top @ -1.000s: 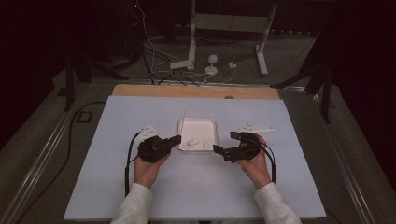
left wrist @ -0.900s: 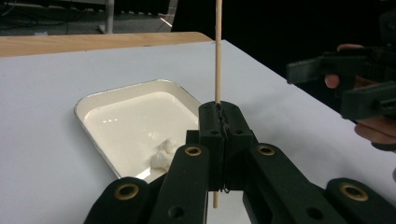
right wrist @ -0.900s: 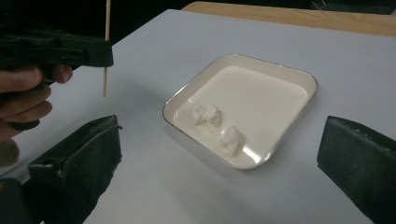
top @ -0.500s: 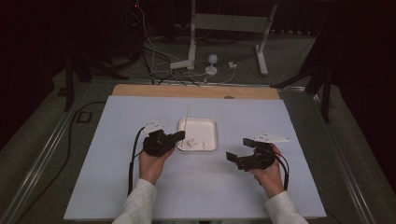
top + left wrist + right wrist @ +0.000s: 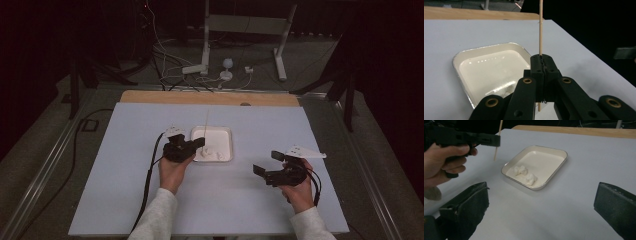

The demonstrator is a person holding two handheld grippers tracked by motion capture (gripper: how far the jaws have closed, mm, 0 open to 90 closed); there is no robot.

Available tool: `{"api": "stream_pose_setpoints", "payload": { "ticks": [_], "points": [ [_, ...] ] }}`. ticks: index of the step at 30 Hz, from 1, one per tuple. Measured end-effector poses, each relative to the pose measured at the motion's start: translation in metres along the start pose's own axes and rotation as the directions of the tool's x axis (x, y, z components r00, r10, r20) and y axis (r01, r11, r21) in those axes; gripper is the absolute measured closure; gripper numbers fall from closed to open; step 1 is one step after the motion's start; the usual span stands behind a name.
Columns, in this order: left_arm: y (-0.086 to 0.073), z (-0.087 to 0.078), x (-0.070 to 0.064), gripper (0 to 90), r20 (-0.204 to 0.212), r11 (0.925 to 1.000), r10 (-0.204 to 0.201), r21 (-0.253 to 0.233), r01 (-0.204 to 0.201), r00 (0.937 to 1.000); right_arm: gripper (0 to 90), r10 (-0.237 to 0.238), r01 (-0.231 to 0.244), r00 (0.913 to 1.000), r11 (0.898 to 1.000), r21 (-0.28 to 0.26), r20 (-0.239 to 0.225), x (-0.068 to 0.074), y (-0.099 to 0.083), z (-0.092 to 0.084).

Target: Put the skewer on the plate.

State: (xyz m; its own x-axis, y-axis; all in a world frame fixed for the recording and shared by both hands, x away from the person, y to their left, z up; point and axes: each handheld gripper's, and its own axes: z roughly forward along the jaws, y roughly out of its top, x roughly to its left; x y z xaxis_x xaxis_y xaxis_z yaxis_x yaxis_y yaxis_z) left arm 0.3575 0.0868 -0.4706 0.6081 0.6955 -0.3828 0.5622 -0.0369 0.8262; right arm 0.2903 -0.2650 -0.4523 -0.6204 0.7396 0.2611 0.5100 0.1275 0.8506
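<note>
1. Fingers, left gripper: pressed together on a thin wooden skewer, which stands close to upright, its upper length rising above the jaws and a short end showing below them. In the high view this gripper sits at the left edge of the tray, with the skewer rising from it as a pale line.
2. Fingers, right gripper: spread wide apart, nothing between them. In the high view it is held over the table's near right part, well apart from the tray.
3. Tray: shallow, cream-white, rounded corners with a metal rim, resting near the middle of the table.
4. White lumps: small soft-looking pieces lying in the tray's near part, close together; what they are made of cannot be told.
5. Left hand: wrapped around its gripper's handle, pale sleeve at the near edge.
6. Right hand: holding its gripper from below.
7. Table: covered by a pale blue-grey sheet, with a wooden strip along the far edge.
8. Floor beyond: cables and a white stand.
</note>
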Motion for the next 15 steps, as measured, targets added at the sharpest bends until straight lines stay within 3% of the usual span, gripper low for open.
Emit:
{"api": "stream_pose_setpoints", "payload": {
  "ticks": [15],
  "points": [
    [-0.004, 0.022, 0.005, 90.0, -0.033, 0.9981, -0.058, 0.021, 0.058, 0.9978, 0.0, -0.007, 0.007, 0.9997, 1.000, -0.018, 0.022, -0.001, 0.001, -0.006]
  ]
}}
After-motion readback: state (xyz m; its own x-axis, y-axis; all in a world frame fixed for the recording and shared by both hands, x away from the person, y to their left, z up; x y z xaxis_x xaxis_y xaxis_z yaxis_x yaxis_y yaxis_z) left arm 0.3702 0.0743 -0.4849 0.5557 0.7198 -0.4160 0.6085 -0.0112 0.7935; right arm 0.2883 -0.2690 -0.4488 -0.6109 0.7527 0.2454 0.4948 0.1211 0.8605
